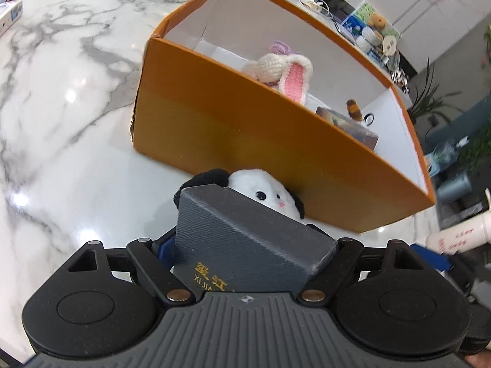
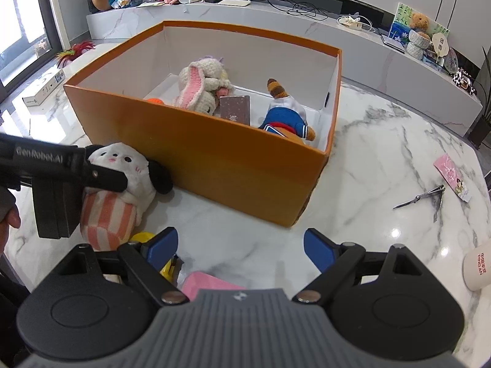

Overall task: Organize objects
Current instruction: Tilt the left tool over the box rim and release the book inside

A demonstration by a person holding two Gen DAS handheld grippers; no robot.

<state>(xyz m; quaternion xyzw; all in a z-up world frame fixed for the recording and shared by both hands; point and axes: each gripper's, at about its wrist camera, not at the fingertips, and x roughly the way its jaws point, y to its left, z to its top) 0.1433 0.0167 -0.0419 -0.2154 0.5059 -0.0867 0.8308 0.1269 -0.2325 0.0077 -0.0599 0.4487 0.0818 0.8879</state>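
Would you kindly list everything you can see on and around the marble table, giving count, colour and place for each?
Open cardboard storage box: one, orange outside, white inside, mid-table.
Crocheted rabbit toy: one, cream with pink ears, inside the box.
Small patterned box: one, brown, inside, beside the rabbit.
Doll in blue-and-white jacket: one, inside, right end.
White plush dog with black ears: one, outside against the box's front wall, atop a pink-striped plush.
Grey textured gift box with gold lettering: one, in the left gripper.
Metal nail clipper: one, silver, table's right.
Pink card: one, beside the clipper.
Left gripper: shut on the grey box.
Right gripper: open, blue pads, empty.
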